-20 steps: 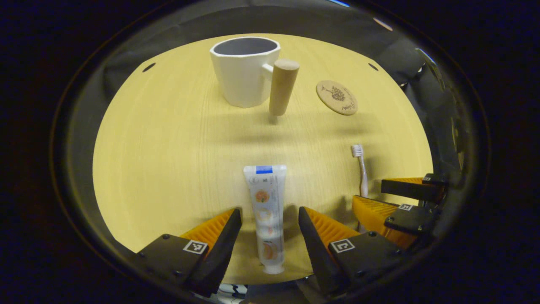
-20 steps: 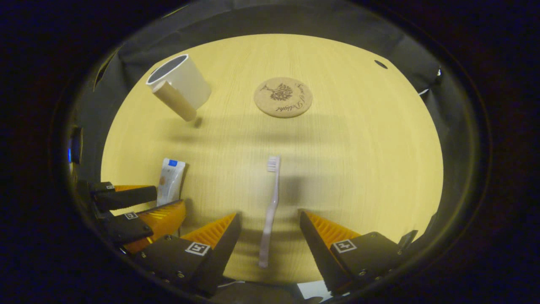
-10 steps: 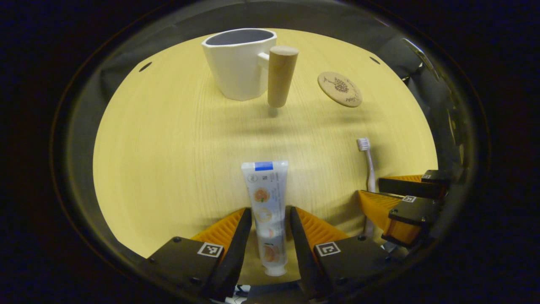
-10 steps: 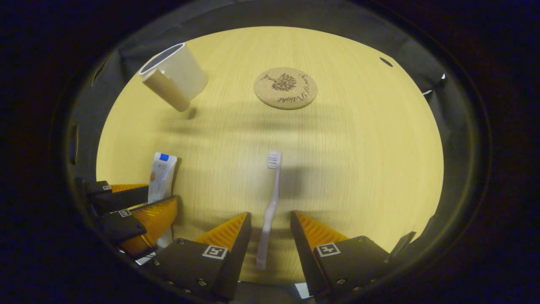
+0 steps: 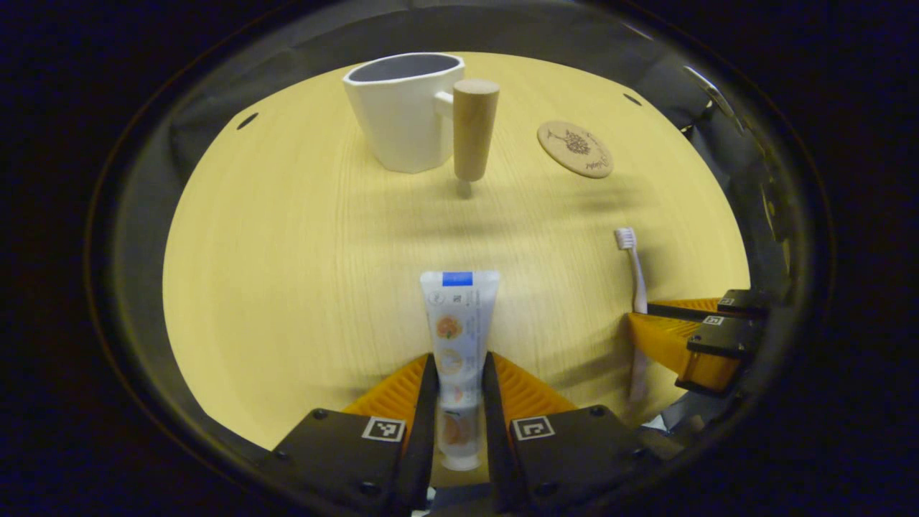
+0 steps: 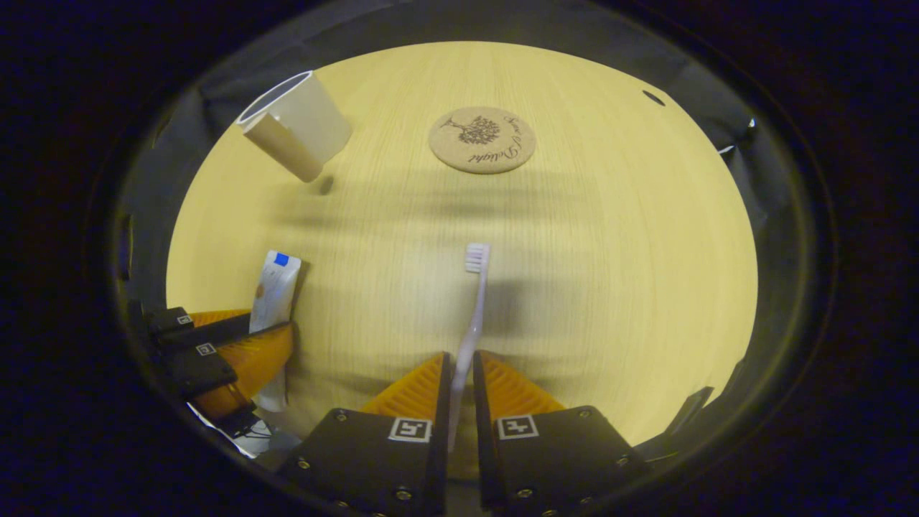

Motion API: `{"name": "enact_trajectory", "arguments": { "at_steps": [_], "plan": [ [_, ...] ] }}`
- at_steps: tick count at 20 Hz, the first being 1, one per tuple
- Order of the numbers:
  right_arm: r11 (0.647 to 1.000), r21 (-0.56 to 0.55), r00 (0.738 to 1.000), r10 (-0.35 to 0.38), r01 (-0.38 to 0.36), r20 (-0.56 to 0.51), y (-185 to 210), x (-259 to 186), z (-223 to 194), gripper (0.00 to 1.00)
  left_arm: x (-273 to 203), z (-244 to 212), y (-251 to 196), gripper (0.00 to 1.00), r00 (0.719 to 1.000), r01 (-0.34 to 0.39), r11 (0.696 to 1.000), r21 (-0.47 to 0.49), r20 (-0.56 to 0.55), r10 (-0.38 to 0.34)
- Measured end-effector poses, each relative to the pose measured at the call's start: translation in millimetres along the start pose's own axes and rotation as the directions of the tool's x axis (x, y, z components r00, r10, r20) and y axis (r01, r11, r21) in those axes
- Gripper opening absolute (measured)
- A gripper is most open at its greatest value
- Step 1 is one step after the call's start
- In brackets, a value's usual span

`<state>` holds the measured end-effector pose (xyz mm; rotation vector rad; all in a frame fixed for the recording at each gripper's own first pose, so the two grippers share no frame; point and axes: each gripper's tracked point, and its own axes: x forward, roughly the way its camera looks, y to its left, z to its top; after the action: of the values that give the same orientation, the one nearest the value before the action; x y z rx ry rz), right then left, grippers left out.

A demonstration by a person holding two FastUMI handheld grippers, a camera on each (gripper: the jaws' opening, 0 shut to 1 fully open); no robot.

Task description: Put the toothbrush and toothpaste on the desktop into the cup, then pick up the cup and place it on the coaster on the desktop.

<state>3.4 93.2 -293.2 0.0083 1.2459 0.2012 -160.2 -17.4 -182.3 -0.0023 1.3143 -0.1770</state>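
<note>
Toothpaste [image 5: 457,337] pinched between hand-held gripper [image 5: 458,373] fingers

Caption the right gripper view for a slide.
Right tool shut on the toothbrush lying on the desk, with coaster and cup ahead.

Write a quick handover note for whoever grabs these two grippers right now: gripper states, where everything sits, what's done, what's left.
Left gripper: jaws shut on the white toothpaste tube with a blue band.
Right gripper: jaws shut on the pale plastic toothbrush.
The white faceted cup with a wooden peg handle stands empty at the far side of the light wood desktop; the round cork coaster lies bare.
Done: both items gripped.
Left: put both in the cup, then set the cup on the coaster.
</note>
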Motion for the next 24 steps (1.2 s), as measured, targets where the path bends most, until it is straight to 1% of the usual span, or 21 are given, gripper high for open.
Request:
{"name": "enact_trajectory", "arguments": {
  "at_steps": [1,2,3,5,7,11,14,18,20,24],
  "plan": [
    [1.0,0.019,1.0,0.002,-0.003,0.02,-2.1,5.6,0.5,0.19,0.1,0.3,-1.3,0.34,1.0,0.003,1.0,0.0,-0.002,-0.003],
    [1.0,0.027,1.0,0.015,-0.015,0.008,0.9,-2.3,-0.9,0.14,-1.0,1.0,-1.6,0.34,1.0,0.01,1.0,0.004,0.008,-0.011],
    [0.999,0.036,1.0,0.025,-0.025,0.019,0.1,-2.3,0.3,0.09,-0.3,0.3,-1.6,0.34,1.0,0.016,1.0,0.008,0.011,-0.016],
    [0.998,0.051,0.999,0.045,-0.046,0.023,-0.4,0.8,-0.9,0.09,-0.3,1.4,-2.1,0.34,0.999,0.028,1.0,0.007,0.033,-0.028],
    [0.996,0.053,0.997,0.065,-0.067,0.042,-0.5,0.3,-0.5,0.09,-3.1,4.6,3.8,0.24,0.997,0.014,1.0,-0.006,0.073,-0.013],
    [0.995,0.026,0.988,0.095,-0.099,0.12,0.9,-4.3,6.8,0.08,-11.1,12.9,7.0,0.24,0.988,0.025,0.999,-0.031,0.153,-0.02],
    [0.994,0.027,0.979,0.103,-0.109,0.177,-0.7,-12.6,12.5,0.08,-23.3,20.5,12.6,0.24,0.975,0.042,0.996,-0.08,0.223,-0.023],
    [0.995,0.012,0.982,0.093,-0.097,0.167,-4.1,-11.4,7.8,0.08,-30.6,22.7,21.2,0.25,0.965,0.058,0.991,-0.119,0.261,-0.025],
    [0.994,0.007,0.985,0.104,-0.106,0.138,1.8,-8.0,3.9,0.08,-34.8,22.8,21.1,0.24,0.964,0.06,0.989,-0.134,0.263,-0.023],
    [0.997,0.006,0.993,0.08,-0.08,0.084,6.8,-0.9,-0.5,0.08,-39.6,21.6,15.9,0.24,0.962,0.07,0.986,-0.149,0.271,-0.027]
  ]
}}
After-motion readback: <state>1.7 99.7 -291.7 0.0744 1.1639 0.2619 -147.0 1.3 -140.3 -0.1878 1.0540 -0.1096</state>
